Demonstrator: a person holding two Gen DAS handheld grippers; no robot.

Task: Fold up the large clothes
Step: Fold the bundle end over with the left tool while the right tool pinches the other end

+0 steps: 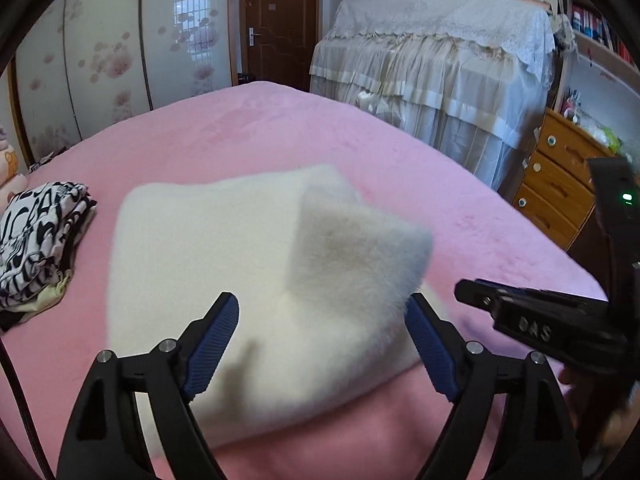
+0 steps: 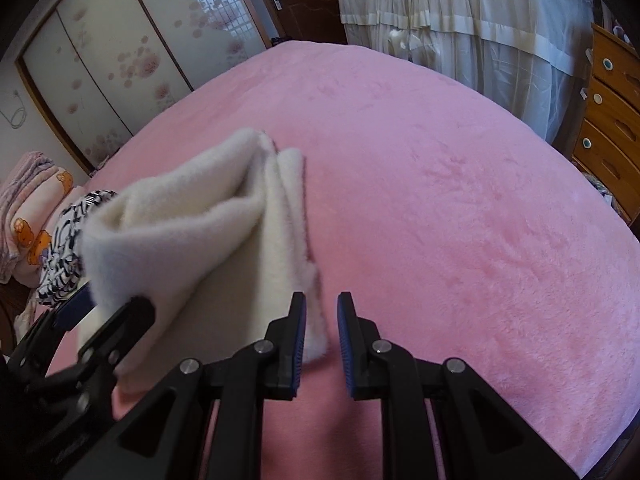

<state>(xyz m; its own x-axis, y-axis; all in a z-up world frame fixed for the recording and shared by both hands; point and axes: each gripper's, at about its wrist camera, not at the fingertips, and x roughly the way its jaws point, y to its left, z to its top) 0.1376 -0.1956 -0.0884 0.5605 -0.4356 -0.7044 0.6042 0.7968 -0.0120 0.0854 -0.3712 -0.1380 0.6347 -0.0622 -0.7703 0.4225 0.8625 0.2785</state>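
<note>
Mid-fold on the white fleece garment (image 1: 248, 264), which lies on the pink bed (image 1: 304, 128), near edge, left of centre.

Left gripper (image 1: 322, 340): fingers spread wide, nothing clamped. A raised flap of the fleece stands between them, blurred, touching neither pad as far as I can see. Reads as a release, with the flap dropping onto the layer below.

Right gripper (image 2: 322, 344): fingers nearly together, narrow gap. The right edge of the white fleece garment (image 2: 192, 248) runs just beside its left finger; I see no cloth in the gap, so it looks empty. From the left camera it sits off the garment's right side, over bare bed.

Fold state: several layers stacked, long edges roughly aligned, top flap not yet settled flat.

Next move, my guess: let the flap land, then pat it flat or take the near edge with both grippers for another fold. Thick pile, so a deep bite is needed; a shallow pinch catches only the top layer.

Folded black-and-white patterned clothes (image 1: 40, 240) sit at the bed's left edge, apart from the fleece, probably the done pile.
</note>
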